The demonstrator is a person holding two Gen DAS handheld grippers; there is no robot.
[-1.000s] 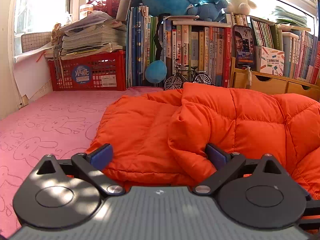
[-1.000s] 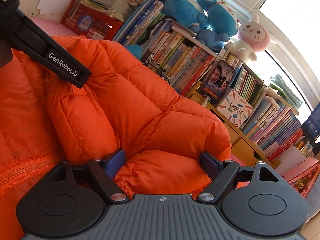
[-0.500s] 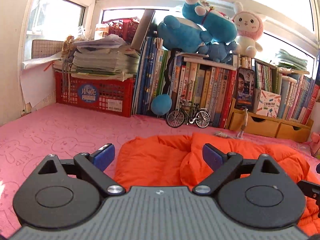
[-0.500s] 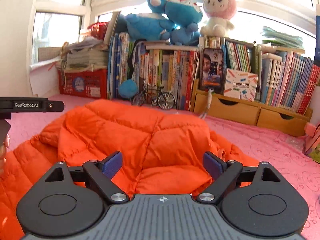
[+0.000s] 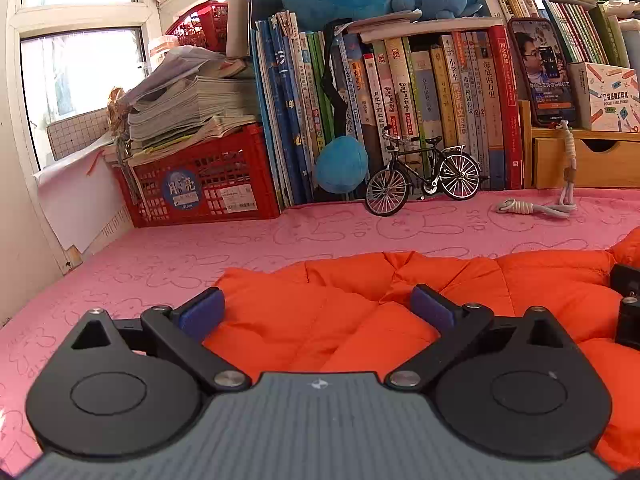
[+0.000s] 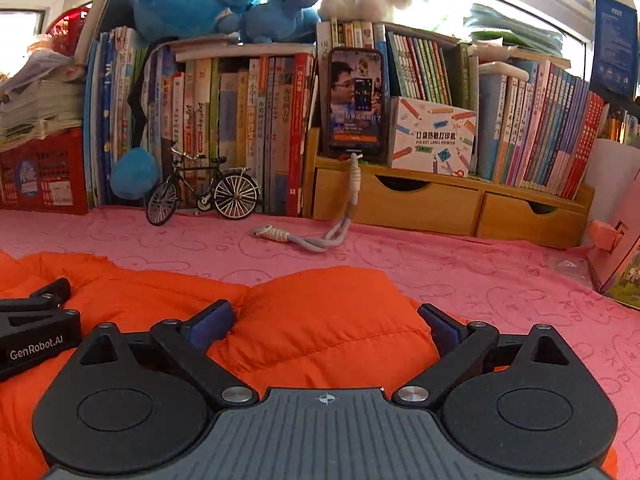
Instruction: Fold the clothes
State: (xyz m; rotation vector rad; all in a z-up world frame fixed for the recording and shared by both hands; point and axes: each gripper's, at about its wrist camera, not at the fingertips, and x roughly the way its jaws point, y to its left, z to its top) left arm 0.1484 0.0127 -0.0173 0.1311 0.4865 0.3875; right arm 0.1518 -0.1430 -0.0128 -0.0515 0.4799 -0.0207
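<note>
Clearly, in the left wrist view, the left gripper [image 5: 316, 306] hangs low over the near left part of the orange puffer jacket [image 5: 360, 312], which lies in a soft heap on the pink rabbit-print cover [image 5: 200, 252]. Its jaws are opening and stand wide apart; padded cloth lies between them, but the blue pads [image 5: 202, 312] do not press on it, so nothing is grasped. A dark part of the other tool shows at the right edge. Behind stand a red crate [image 5: 208, 184], a row of books [image 5: 400, 100] and a model bicycle [image 5: 424, 180].

From the right wrist view, the right gripper [image 6: 326, 324] sits over a puffed, rounded end of the jacket [image 6: 328, 320] at its right side, well short of a grey cord [image 6: 308, 238] on the cover. These jaws are opening too, released, with the quilted bulge between them but not pinched. The left tool lies on the jacket at the left edge.

My reading is that a fold has just been let go and the next hold is being sought. To do it well, each hand should pick an outer edge or corner rather than a fat middle panel, bite only one or two layers, and lift both sides level, since the slick filling will likely spring back unless pressed flat.
</note>
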